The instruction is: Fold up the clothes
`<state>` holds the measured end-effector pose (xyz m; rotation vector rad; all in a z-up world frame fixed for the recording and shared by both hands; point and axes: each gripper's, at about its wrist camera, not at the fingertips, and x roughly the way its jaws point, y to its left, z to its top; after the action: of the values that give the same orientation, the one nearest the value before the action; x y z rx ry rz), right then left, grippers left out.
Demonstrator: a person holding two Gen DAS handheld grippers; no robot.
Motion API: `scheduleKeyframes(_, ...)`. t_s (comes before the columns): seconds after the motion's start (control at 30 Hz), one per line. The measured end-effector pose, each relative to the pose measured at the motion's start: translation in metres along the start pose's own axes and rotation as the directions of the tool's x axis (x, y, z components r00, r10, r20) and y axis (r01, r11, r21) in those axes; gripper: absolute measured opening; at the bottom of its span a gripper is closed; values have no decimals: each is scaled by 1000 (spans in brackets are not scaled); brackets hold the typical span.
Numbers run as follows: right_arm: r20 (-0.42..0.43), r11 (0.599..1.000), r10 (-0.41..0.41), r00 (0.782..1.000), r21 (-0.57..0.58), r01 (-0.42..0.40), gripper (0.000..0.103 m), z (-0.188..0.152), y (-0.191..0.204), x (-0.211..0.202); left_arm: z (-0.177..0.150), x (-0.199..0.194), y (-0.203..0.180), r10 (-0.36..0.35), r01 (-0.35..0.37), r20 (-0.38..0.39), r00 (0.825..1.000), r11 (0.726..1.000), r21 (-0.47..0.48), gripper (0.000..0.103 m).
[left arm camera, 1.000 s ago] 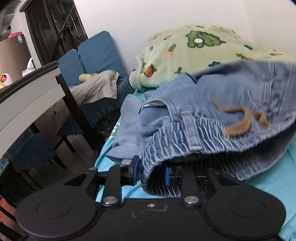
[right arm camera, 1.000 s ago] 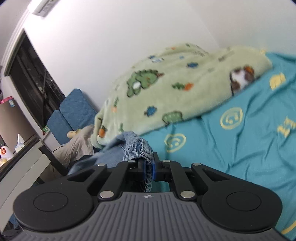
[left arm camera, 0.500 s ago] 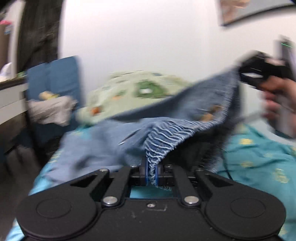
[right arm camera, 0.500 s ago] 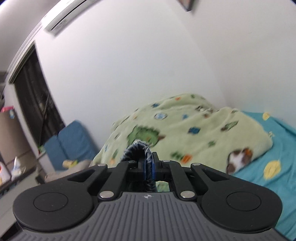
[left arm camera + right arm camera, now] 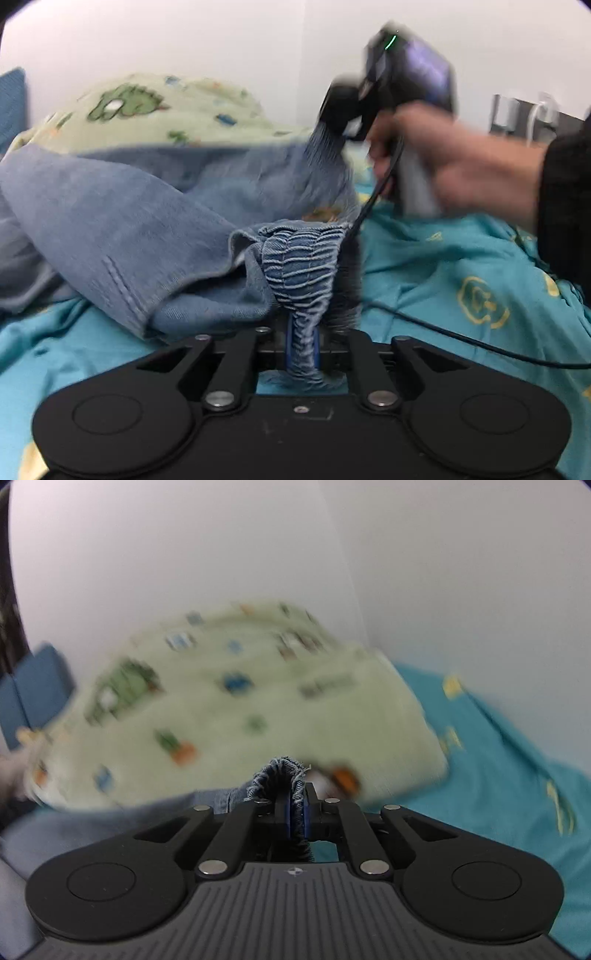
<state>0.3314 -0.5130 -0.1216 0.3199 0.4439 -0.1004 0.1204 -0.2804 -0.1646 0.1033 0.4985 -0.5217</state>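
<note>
A pair of blue denim jeans [image 5: 122, 236] with an elastic ribbed waistband [image 5: 301, 269] hangs over the teal bed sheet [image 5: 443, 280]. My left gripper [image 5: 301, 347] is shut on the waistband. My right gripper [image 5: 297, 812] is shut on another frayed part of the jeans [image 5: 282, 775]. In the left wrist view the right gripper [image 5: 343, 114] is held up by a hand [image 5: 461, 162] and pulls the denim upward and to the right. The rest of the jeans trails left toward the blanket.
A pale green cartoon-print blanket [image 5: 155, 110] [image 5: 236, 709] is heaped at the head of the bed against the white wall. A black cable [image 5: 461, 336] lies across the sheet at the right. A blue cushion [image 5: 33, 686] stands at the far left.
Both grippers have lifted and swung right with the jeans. The left gripper closed on the waistband. The right gripper now sits higher, stretching the denim between the two.
</note>
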Motion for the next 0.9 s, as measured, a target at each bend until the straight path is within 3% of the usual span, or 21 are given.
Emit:
scheduleKeyframes(0.13, -29, 1000, 11, 1000, 12, -11, 9, -15, -8, 4, 5, -7, -1, -16, 16, -14, 1000, 1000, -1, 20)
scheduleKeyframes(0.23, -28, 1000, -4, 1000, -5, 4, 21, 2, 2, -17, 15, -25, 7, -50, 50, -35, 998, 999, 9, 30)
scheduleKeyframes(0.3, -27, 1000, -16, 999, -21, 16, 29, 9, 7, -35, 20, -44, 9, -85, 86, -46, 995, 996, 21, 42)
scheduleKeyframes(0.37, -28, 1000, -22, 999, -20, 22, 41, 13, 9, -58, 25, -64, 11, -118, 119, -49, 992, 993, 26, 45)
scheduleKeyframes(0.5, -18, 999, -45, 999, -15, 45, 43, 10, 17, -114, 33, -120, 16, -164, 165, -24, 986, 985, 48, 45)
scheduleKeyframes(0.6, -11, 997, -42, 999, 58, 43, 43, 0, 23, -159, 41, -164, 26, -145, 144, 20, 989, 987, 70, 48)
scheduleKeyframes(0.73, -6, 981, -11, 1000, 191, 12, 46, -27, 42, -209, 52, -203, 58, -47, 46, 40, 998, 999, 19, 51)
scheduleKeyframes(0.83, 2, 954, 16, 1000, 299, -16, 64, -51, 56, -240, 54, -219, 86, 33, -32, 28, 999, 999, -41, 52)
scheduleKeyframes(0.9, -16, 928, 41, 999, 371, -32, 68, -68, 65, -246, 53, -224, 107, 67, -65, 17, 998, 991, -114, 52)
